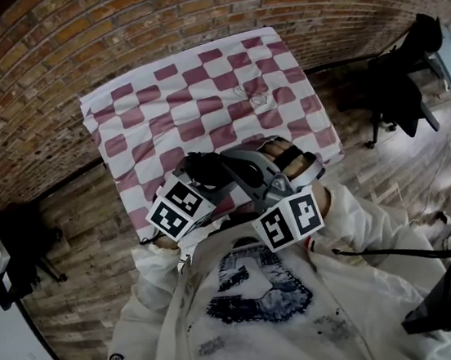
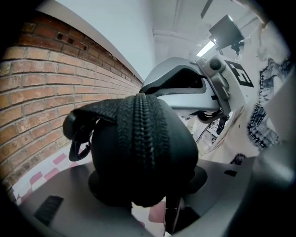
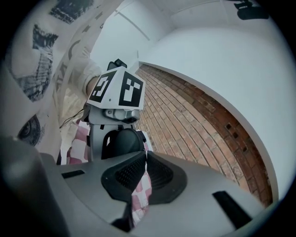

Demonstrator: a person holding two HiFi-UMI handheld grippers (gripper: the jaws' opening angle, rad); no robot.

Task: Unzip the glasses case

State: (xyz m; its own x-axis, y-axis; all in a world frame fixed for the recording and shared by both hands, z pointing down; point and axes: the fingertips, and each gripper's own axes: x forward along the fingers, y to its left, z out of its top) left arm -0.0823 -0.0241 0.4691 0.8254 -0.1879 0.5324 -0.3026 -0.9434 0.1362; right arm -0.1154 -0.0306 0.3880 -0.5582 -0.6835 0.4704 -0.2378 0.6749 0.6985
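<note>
Clamping the glasses case in the left gripper, with the right gripper pinched shut on nothing — looked light, stiff, slippery — best pulled by the zip tab.

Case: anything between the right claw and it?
Nothing visible. The left claw clamps the case. The shut right claw points straight at it, and no object shows in the gap between them.
</note>
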